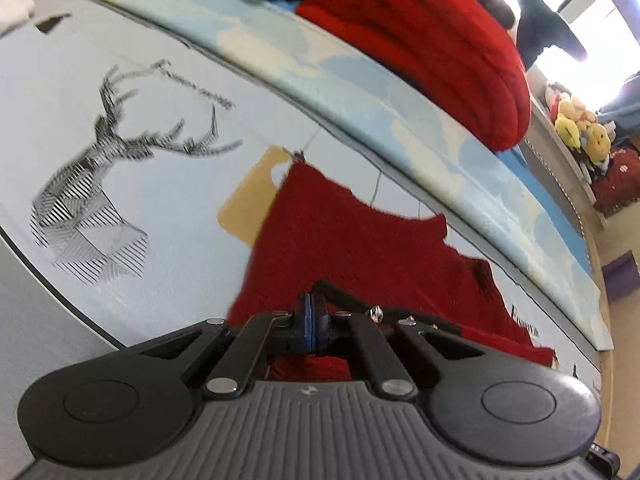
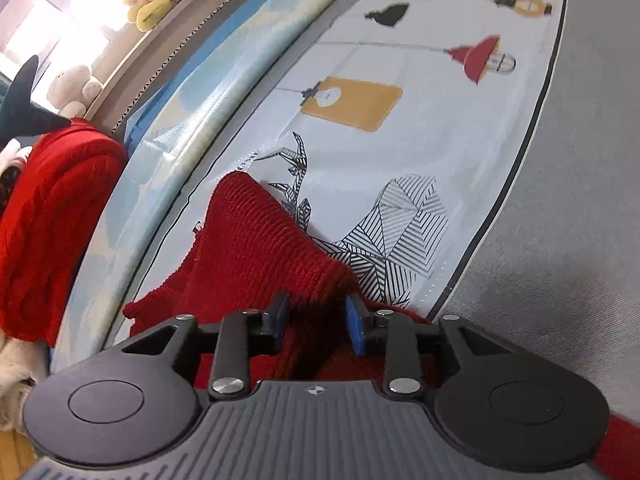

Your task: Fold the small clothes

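The left hand-held gripper [image 1: 314,316] sits nearest its camera, its 2 blue pads pressed together with dark red knit running up to and under them; it appears to pinch the small red knit garment [image 1: 352,248], though the pinch point itself is partly hidden. The right hand-held gripper [image 2: 318,322] has its blue pads spread apart, a raised ridge of the same garment [image 2: 256,232] lying between them without visible contact.

The printed mat [image 1: 160,208] is the landmark. It is smooth, pale and glossy, printed with a line-drawn deer [image 1: 104,184] and an ochre tag shape [image 1: 250,200]. The garment lies on it, one edge over the tag, coarse and ribbed, with a jagged outline. Beyond the mat's far edge lies a sky-blue cloud-patterned cloth [image 1: 360,80], and on that a thick folded bright red knit [image 1: 432,40], cable-textured and rounded at its fold.

Risks, as I judge them: with only 1 side apparently held, the stretchy knit could sag or twist when lifted, skewing the fold. The right pads might close on 2 layers, or on too little of the ridge, and slip off the loose weave.
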### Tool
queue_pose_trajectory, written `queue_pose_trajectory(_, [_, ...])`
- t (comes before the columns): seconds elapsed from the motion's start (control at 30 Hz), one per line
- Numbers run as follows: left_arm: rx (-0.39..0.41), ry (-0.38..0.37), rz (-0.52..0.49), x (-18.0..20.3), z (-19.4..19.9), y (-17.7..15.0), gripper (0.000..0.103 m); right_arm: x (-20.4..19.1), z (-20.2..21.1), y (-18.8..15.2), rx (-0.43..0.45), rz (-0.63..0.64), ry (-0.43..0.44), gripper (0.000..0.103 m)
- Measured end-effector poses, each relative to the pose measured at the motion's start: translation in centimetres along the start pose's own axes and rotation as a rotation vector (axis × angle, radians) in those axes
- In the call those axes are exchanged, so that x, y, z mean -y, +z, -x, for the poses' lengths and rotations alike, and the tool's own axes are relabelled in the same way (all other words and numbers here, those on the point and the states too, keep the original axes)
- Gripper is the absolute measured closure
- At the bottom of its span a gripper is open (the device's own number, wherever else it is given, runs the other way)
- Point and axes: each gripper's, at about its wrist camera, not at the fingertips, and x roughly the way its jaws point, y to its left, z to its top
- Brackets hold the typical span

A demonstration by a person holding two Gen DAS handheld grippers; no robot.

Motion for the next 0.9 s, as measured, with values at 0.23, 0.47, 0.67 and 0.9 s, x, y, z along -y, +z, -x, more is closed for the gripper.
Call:
queue_pose_trajectory(0.23, [-0.06, -0.021, 0.023, -0.3, -1.1, -0.1, 0.095, -1.7, 2.0, -1.0, 0.149, 0.118, -0.062, 0.07])
queue_pose_trajectory(0.47, [-0.118, -0.023, -0.011, 0.4, -2.6, -1.3, 0.082, -3.0, 1.2, -0.9, 0.156, 0.255, 0.052, 0.053])
queue_pose_trajectory(0.67, [-0.082, -0.044, -0.057, 1.4, -2.0, -1.2, 0.082, 0.3, -2.7, -0.8, -0.064, 0.087, 0.003, 0.053])
queue_pose_trajectory(0.9, [-0.092, -0.077, -0.076, 2.2, -2.1, -1.3, 0.082, -0.9, -1.6, -0.8, -0.008, 0.142, -0.003, 0.053])
